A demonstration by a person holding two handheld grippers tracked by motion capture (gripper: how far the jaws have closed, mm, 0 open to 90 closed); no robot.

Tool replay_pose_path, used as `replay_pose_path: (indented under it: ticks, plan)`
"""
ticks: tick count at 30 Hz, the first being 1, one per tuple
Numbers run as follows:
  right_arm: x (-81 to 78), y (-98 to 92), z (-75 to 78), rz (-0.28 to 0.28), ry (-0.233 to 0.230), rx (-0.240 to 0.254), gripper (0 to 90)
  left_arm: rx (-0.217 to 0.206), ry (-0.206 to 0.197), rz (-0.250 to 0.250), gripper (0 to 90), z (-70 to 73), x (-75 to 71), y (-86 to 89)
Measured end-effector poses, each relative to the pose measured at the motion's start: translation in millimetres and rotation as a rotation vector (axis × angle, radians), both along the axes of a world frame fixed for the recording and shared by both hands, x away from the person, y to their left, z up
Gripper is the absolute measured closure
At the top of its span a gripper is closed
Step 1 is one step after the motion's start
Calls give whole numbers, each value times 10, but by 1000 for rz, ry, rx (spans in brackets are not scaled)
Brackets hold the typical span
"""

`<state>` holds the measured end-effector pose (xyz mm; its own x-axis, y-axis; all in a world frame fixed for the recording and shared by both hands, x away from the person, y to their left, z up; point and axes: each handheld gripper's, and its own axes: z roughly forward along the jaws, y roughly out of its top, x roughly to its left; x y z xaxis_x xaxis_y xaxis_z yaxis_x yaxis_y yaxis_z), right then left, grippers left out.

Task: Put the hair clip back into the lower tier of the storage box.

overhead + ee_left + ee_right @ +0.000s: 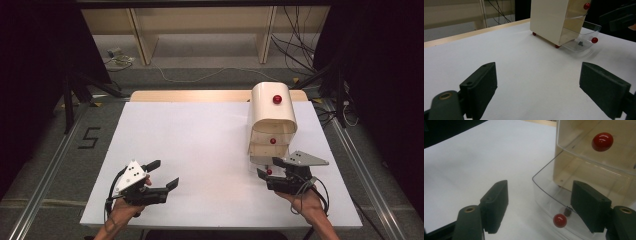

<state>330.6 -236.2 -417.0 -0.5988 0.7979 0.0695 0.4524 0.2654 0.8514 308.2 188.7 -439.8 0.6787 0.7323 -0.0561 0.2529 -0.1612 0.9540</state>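
A cream drawer cabinet (272,117) with red knobs stands at the table's back right. Its bottom clear drawer (549,192) is pulled out, and a small dark object (567,211) lies inside it. My right gripper (270,167) is at the drawer's front with its jaws wide apart. The drawer's red knob (560,220) sits low between them, and neither pad touches it. My left gripper (163,173) rests low over the front left of the table, open, with nothing between its jaws. In the left gripper view, the pulled-out drawer (584,37) and its knob (594,40) are visible.
The white table top (200,145) stretches bare between the two grippers. Beyond the table's far edge stand a wooden shelf frame (200,30) and loose cables (300,45) on the floor. Dark stands flank both sides.
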Motion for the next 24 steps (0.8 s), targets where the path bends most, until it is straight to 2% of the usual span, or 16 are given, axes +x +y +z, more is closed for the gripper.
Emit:
replay_pose_path:
  ticks: [24]
  plan:
    - [-61,-38,-97,31,30,-12,333,2,3,4,143,-3,5,-2]
